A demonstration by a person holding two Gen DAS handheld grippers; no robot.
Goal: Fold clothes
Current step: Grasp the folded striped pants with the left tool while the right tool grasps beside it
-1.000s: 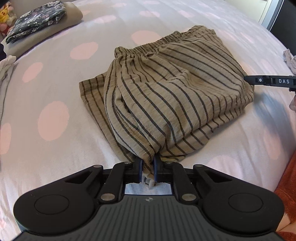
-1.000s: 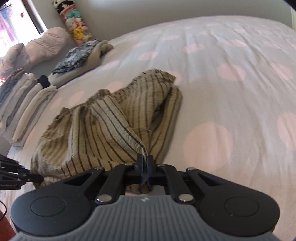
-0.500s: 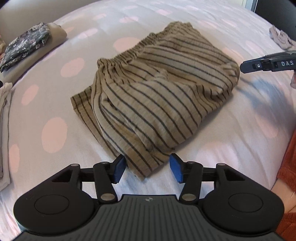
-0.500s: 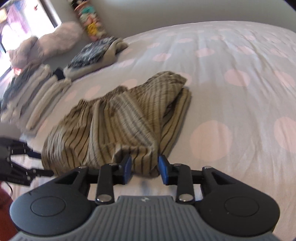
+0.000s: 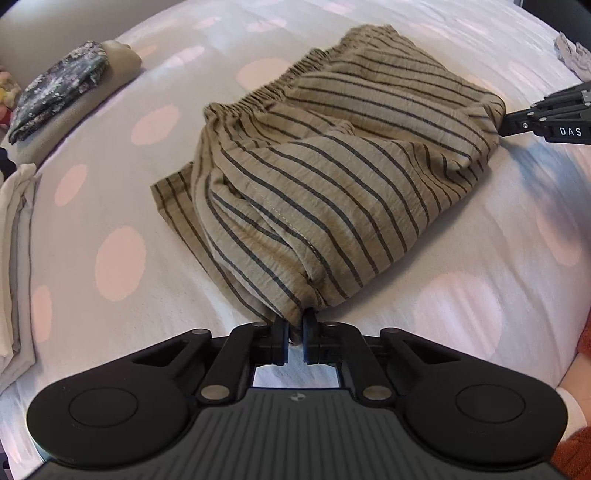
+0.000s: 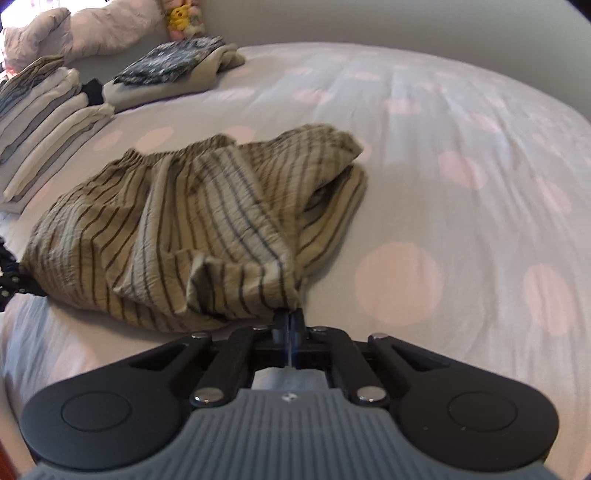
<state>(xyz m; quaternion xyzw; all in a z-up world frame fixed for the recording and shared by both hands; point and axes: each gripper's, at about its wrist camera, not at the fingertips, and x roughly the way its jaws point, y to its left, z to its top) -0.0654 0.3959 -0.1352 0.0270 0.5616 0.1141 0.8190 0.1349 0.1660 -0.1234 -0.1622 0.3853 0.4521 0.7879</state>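
Tan shorts with dark stripes (image 5: 332, 166) lie bunched on the dotted bedsheet (image 5: 110, 258), elastic waistband at the far side. At the bottom of the left wrist view my left gripper (image 5: 293, 332) has its jaws closing tight on the near hem corner, with cloth pinched between them. My right gripper (image 6: 289, 319) is shut on another corner of the shorts (image 6: 166, 221), and the fabric rises slightly toward it. In the left wrist view the right gripper (image 5: 517, 123) touches the garment's right edge. The left gripper (image 6: 11, 280) shows at the left border of the right wrist view.
A dark floral piece on folded beige cloth (image 5: 62, 85) lies at the far left. Folded pale stacks (image 6: 48, 122) line the bed's left side, with pillows (image 6: 74, 33) and plush toys (image 6: 183, 18) beyond. A grey cloth (image 5: 572, 55) sits far right. An orange sleeve (image 5: 576, 454) is near.
Both grippers held the shorts a second ago, opened and let go half a second ago, and have now shut again on the garment's corners. The right view has shifted slightly.
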